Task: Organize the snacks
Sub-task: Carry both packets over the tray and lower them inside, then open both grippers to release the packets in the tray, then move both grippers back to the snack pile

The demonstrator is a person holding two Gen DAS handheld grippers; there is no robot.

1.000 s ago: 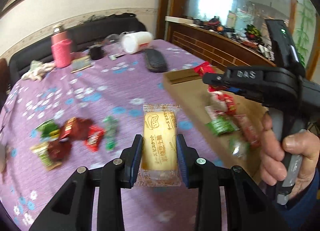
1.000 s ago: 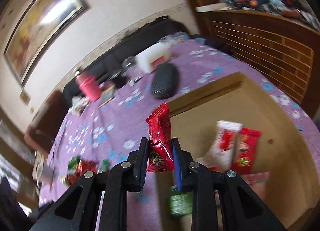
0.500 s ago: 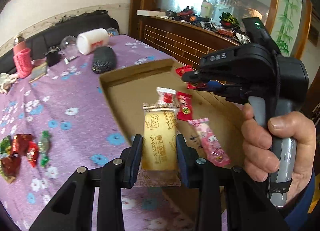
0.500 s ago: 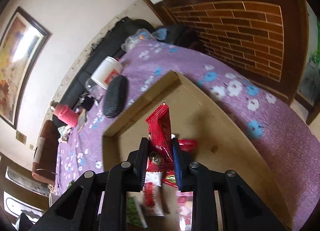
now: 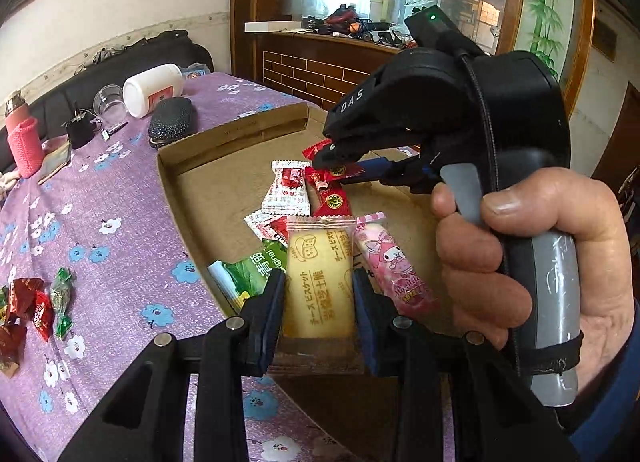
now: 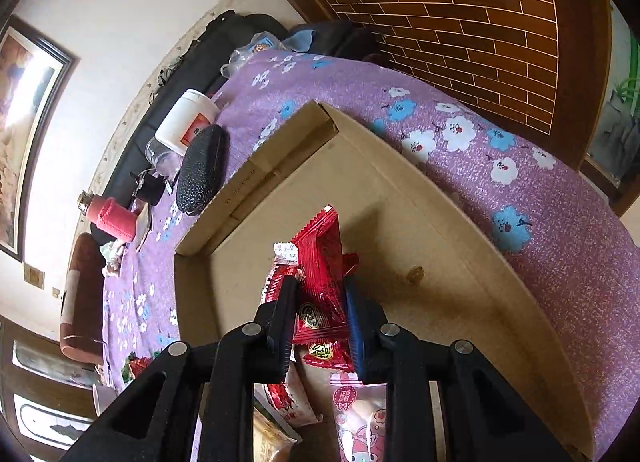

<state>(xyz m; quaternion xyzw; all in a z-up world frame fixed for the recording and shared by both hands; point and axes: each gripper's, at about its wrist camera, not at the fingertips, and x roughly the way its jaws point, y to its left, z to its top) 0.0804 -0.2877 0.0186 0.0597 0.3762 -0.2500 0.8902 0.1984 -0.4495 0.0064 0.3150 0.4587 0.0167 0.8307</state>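
Snacks are the matter here, and two are in the tongs. A yellow biscuit packet [image 5: 320,286] is clenched upright in the left tongs [image 5: 319,314], and a red wrapped snack [image 6: 322,282] is gripped in the right tongs [image 6: 320,316], both over the cardboard tray [image 6: 460,246] on the desk [image 5: 120,198].

A second ago the left tongs hung over the purple cloth with the tray off to the right; now they are above the tray's near end, low over a green packet [image 5: 248,270] and a pink cartoon packet [image 5: 396,262]. The right tongs have likewise come in and dipped toward the pile, where a white-and-red packet [image 5: 286,190] and another red one [image 5: 332,198] already lie. Both loads look ready to be let go, the likely next step.

Farther left on the desk, a loose heap of red and green sweets [image 5: 36,302] waits outside the tray, so the sorting seems unfinished. At the far end stand a white jar [image 5: 154,90] and a dark case [image 5: 170,122].
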